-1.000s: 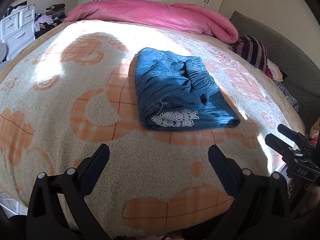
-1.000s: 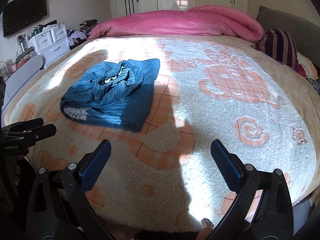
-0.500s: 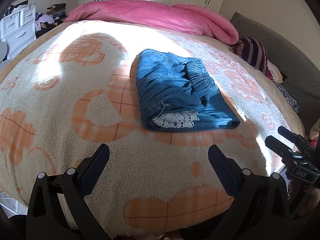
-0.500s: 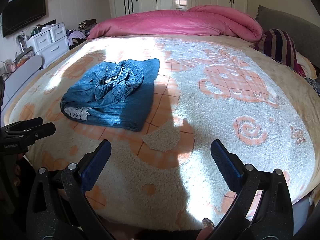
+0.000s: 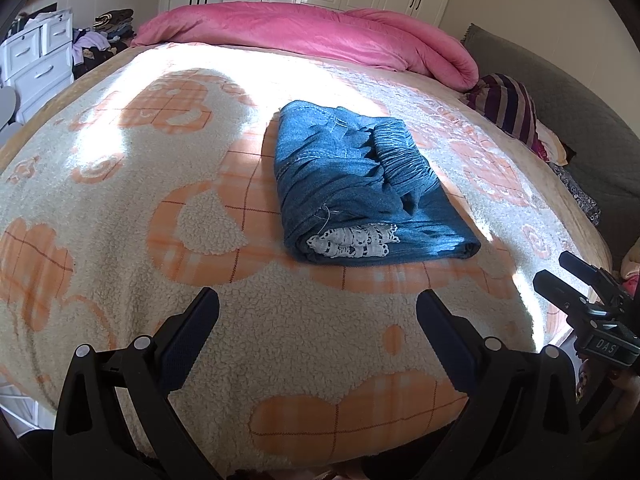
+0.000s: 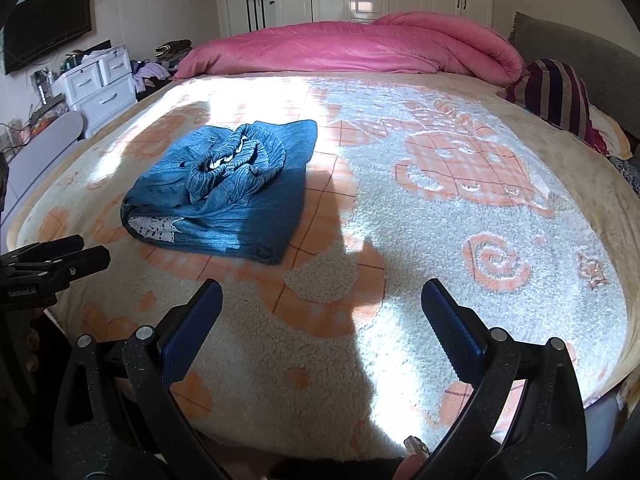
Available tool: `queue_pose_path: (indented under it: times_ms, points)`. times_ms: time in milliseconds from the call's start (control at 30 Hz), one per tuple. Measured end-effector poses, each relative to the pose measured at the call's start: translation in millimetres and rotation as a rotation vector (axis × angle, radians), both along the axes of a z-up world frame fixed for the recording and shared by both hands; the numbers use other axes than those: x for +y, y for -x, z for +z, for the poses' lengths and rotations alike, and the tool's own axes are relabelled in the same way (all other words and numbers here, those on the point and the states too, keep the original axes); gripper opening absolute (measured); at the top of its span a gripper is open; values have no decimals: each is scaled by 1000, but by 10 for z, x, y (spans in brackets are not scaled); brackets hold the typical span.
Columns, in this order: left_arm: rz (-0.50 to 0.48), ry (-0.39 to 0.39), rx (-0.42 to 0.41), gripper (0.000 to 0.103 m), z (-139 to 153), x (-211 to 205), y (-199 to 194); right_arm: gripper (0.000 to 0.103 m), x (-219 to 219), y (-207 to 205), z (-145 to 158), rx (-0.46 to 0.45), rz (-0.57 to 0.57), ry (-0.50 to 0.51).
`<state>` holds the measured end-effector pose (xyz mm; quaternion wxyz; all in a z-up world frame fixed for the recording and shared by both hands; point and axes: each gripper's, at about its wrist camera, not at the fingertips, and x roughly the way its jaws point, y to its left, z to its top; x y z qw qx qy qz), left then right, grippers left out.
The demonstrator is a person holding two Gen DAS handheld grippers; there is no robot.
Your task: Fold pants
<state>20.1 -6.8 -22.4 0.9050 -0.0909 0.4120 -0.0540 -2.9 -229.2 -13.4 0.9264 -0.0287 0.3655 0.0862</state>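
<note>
pants folded on bed | your left gripper released, near pants | your right gripper released, beside pants

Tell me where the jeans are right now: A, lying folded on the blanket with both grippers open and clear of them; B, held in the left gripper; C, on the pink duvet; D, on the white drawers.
A: the jeans lie folded on the blanket, and the left gripper and right gripper are both open, holding nothing.
</note>
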Motion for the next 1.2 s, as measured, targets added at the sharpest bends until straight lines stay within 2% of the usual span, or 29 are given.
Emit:
queue_pose_path:
  times_ms: [1200]
  points:
    - [6, -6, -5, 99, 24, 5, 11, 94, -6, 5, -4, 1, -12, 6]
